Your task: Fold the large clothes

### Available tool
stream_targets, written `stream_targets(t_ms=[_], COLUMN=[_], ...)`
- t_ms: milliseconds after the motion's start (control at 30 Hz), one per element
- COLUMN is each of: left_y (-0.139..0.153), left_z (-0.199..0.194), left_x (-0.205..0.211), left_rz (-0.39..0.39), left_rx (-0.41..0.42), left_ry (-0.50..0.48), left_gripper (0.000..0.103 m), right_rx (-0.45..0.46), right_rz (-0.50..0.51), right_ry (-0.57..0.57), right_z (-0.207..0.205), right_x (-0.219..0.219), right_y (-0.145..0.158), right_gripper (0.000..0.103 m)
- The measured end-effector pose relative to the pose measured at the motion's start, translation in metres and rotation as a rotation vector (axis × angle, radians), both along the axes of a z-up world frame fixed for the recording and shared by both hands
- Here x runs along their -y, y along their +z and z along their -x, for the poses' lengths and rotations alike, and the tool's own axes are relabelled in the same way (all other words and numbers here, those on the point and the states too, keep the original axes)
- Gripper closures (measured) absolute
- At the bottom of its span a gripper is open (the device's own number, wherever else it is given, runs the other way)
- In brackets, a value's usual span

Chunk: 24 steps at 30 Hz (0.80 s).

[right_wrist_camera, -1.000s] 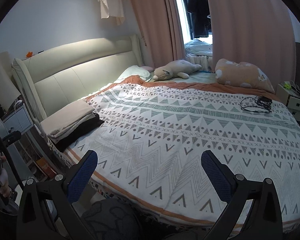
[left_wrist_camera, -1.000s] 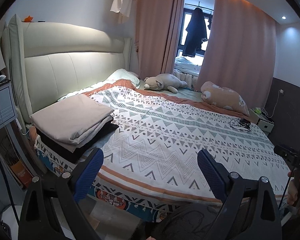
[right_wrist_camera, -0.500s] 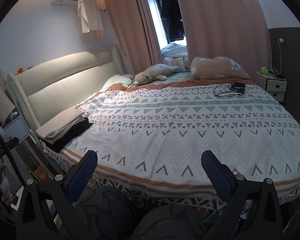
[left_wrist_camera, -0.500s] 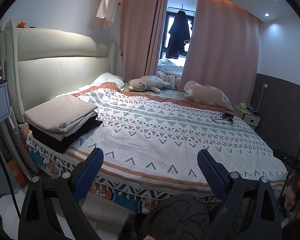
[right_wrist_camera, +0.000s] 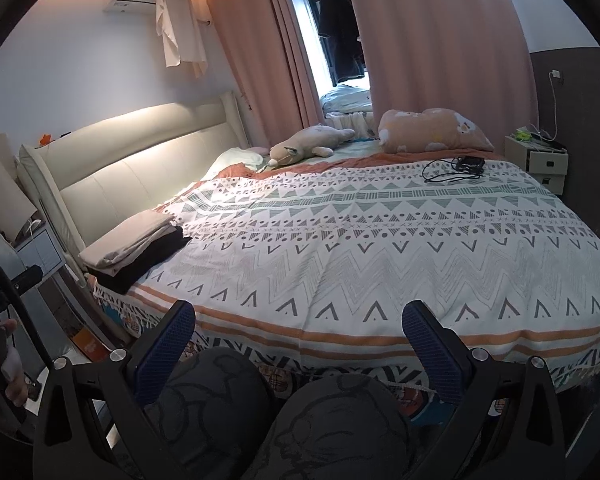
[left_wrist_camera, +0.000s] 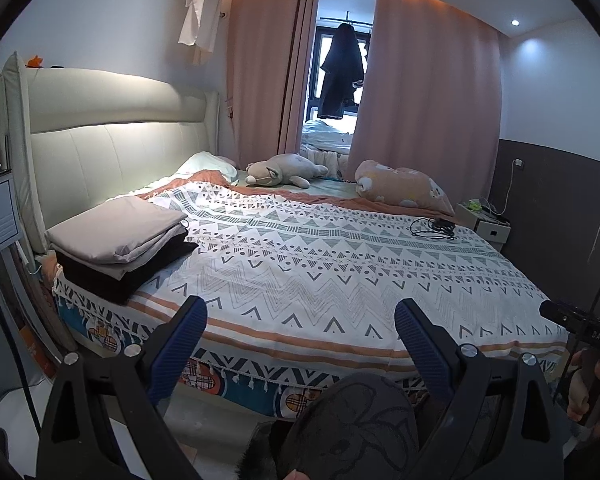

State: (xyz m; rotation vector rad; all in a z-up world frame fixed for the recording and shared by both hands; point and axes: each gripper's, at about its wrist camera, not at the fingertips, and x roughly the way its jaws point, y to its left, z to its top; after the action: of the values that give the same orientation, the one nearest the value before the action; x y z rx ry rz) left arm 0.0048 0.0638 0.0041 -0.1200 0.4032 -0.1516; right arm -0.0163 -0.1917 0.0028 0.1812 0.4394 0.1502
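1. The left gripper [left_wrist_camera: 300,320] stands wide open with nothing between its blue pads; it hovers low in the frame, short of the near edge of the bed [left_wrist_camera: 340,272].
2. The right gripper [right_wrist_camera: 298,322] is likewise spread wide and empty, held at the bottom of its frame above the person's dark patterned trousers [right_wrist_camera: 332,424].
3. The task's clothes show as a folded stack [left_wrist_camera: 120,244] at the left of the left wrist view, on the bed corner beside the headboard [left_wrist_camera: 112,152]: pale beige pieces on top, a dark piece underneath. In the right wrist view the same stack sits at middle left.
4. The patterned bedspread [right_wrist_camera: 380,248] in the centre of both frames is bare of any unfolded garment; only a black cable [right_wrist_camera: 456,168] lies at its far side, upper right, with a plush toy [left_wrist_camera: 284,170] and a pillow [right_wrist_camera: 432,130] beyond.
5. Judging from this, no fold is under way: either a piece is finished and stacked, or the next has yet to be fetched.
6. The next move likely calls for bringing an unfolded garment onto the open middle of the bedspread and spreading it flat; no such garment within reach can be made out here.
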Motion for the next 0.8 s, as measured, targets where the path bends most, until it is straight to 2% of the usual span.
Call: stream_targets(t_ms=[267, 800], left_y=[-0.0023, -0.0039], left_z=[-0.0012, 0.0021], left_x=[-0.0039, -0.0005], left_rz=[0.001, -0.003], left_rx=[-0.006, -0.013], left_ry=[0.006, 0.007], left_gripper=[0.006, 0.006], right_rx=[0.000, -0.023], right_rz=[-0.054, -0.049], right_ry=[0.019, 0.017], right_z=[0.0012, -0.0040], right_x=[0.0085, 0.0011], right_y=[0.0053, 0.0035], right_gripper=[0.000, 0.000])
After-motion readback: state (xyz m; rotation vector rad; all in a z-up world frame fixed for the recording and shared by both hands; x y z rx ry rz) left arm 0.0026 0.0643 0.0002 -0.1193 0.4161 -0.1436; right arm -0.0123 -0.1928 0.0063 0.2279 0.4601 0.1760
